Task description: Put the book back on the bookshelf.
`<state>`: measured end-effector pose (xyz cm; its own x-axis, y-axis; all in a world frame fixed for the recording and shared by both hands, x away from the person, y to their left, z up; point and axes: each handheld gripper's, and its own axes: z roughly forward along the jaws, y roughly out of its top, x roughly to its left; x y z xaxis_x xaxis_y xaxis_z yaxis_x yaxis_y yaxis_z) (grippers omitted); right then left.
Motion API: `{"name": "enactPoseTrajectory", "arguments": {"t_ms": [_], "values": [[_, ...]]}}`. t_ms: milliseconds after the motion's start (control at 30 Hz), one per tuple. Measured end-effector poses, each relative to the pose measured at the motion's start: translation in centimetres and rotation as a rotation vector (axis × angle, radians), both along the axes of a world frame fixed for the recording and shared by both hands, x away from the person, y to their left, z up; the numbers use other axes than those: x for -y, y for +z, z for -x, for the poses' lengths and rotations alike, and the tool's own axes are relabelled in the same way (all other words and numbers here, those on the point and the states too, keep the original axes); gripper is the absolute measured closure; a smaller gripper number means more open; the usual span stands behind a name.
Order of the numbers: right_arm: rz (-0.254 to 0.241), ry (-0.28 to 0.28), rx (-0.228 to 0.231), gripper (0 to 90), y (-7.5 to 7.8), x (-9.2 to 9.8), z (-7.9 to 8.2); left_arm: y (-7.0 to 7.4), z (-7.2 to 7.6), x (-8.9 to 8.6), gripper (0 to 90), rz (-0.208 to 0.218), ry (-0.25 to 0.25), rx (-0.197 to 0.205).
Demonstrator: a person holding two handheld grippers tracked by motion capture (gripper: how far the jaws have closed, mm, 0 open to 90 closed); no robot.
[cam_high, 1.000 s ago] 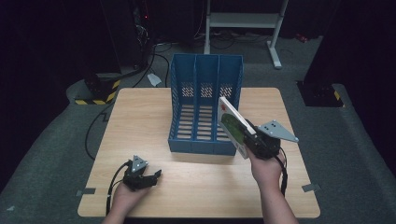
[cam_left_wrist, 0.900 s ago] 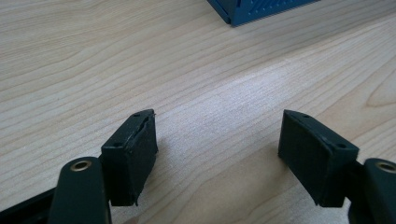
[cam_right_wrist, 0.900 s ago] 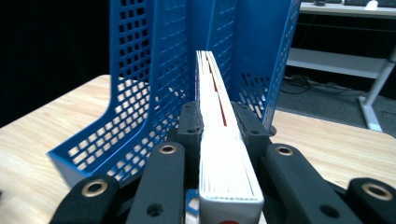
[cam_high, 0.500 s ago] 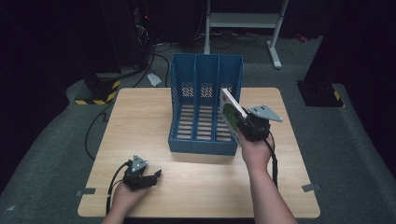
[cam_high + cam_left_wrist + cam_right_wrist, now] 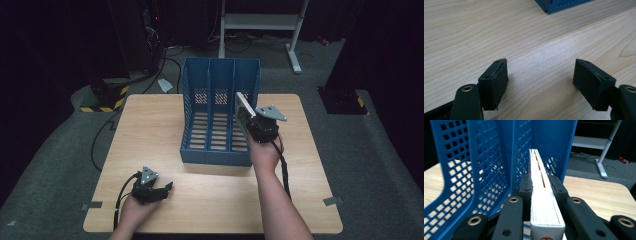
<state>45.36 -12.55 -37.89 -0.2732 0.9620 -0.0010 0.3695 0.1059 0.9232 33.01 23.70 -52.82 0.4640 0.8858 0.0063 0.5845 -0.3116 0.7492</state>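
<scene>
Blue file rack (image 5: 220,120) dead ahead of right gripper (image 5: 250,121), clamped on book (image 5: 541,195) edge-on over rightmost slot; left gripper (image 5: 540,80) wide open, idle.

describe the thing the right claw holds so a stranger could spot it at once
Start at the wooden table, then the blue three-slot file rack at its middle. At the rack's right-hand slot the right claw grips a thin book, edge up: white pages, the one non-blue thing there.

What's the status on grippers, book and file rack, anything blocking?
Right gripper shut on book, over the rightmost slot of the blue file rack. Left gripper open, resting on the table. Nothing blocking the slot.
</scene>
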Motion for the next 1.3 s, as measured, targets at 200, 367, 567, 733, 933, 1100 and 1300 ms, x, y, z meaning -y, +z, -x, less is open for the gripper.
{"name": "enactPoseTrajectory", "arguments": {"t_ms": [200,367,567,733,933,1100,1300], "values": [[0.018,-0.016,0.003,75.7,-0.7,-1.1,-1.2,0.0,0.0,0.0,27.9,0.000,-0.001,0.000],[0.031,-0.037,-0.008,75.7,-1.6,-1.8,-2.3,0.0,0.0,0.0,27.9,0.000,-0.001,0.000],[0.043,-0.065,-0.020,75.7,-2.7,-1.8,-3.2,0.0,0.0,0.0,27.9,0.000,-0.001,0.000],[0.060,-0.082,-0.033,75.5,-3.8,-1.9,-3.4,0.0,0.0,0.0,27.9,0.000,-0.001,0.000],[0.080,-0.093,-0.034,75.0,-4.3,-2.0,-2.7,0.0,0.0,0.0,27.9,0.000,-0.001,0.000],[0.084,-0.092,-0.062,74.6,-4.6,-1.9,-1.9,0.0,0.0,0.0,28.0,-0.001,-0.001,0.001],[0.086,-0.076,-0.103,74.0,-4.9,-1.7,-1.2,0.0,0.0,0.0,28.0,-0.003,-0.001,0.002]]}}
